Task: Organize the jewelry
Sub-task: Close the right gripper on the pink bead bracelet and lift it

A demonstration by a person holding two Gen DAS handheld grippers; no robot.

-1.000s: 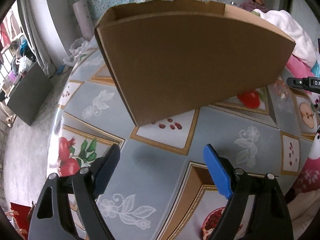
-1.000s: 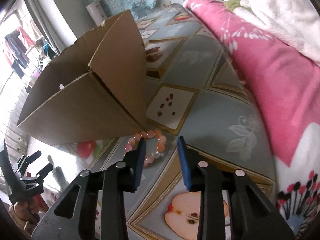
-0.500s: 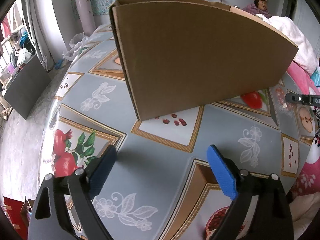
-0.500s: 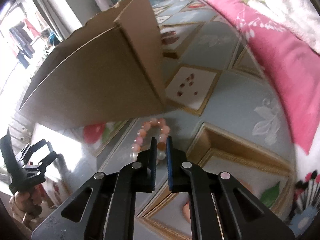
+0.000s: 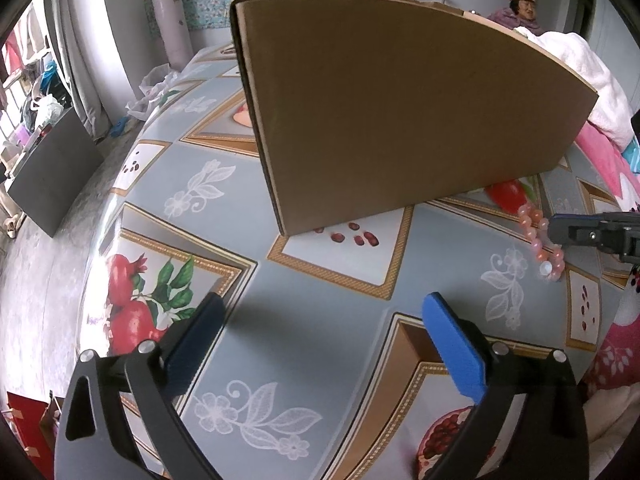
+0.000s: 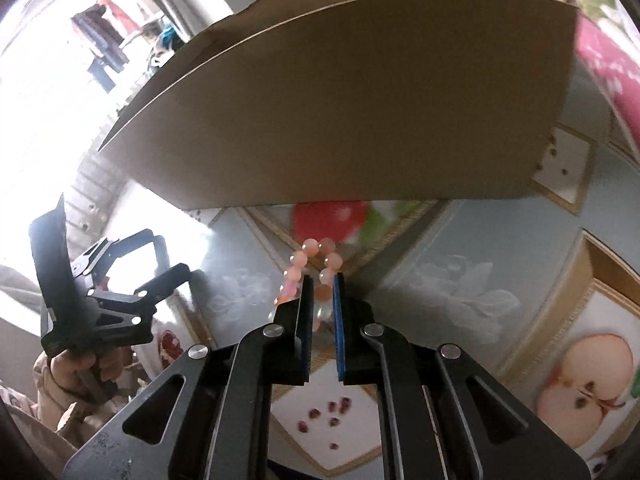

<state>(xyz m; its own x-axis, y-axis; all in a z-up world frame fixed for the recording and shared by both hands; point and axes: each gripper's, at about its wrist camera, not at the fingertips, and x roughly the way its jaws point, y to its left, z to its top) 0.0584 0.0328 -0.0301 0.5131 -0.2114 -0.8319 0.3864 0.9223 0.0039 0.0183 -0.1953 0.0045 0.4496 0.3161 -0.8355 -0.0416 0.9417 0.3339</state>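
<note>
A bracelet of pink and orange beads (image 6: 316, 246) is pinched between the blue pads of my right gripper (image 6: 322, 280), which is shut on it just in front of the tall cardboard box (image 6: 340, 100). In the left wrist view the bracelet (image 5: 534, 232) dangles from the right gripper (image 5: 560, 230) at the far right. My left gripper (image 5: 322, 308) hovers over the patterned tablecloth (image 5: 320, 264) short of the box (image 5: 400, 120). Its jaws are opening wide with nothing between them. A hand holds the left gripper (image 6: 172, 256) at the left of the right wrist view.
A pink blanket (image 5: 600, 148) and a white one (image 5: 580, 64) lie to the right of the box. A person (image 5: 520, 4) sits at the back. The table drops off at the left, above a dark box (image 5: 52, 176) on the floor.
My right gripper closed on the bead bracelet and swung round toward the box's long side. The left jaws spread wider, and the left hand stayed about where it was.
</note>
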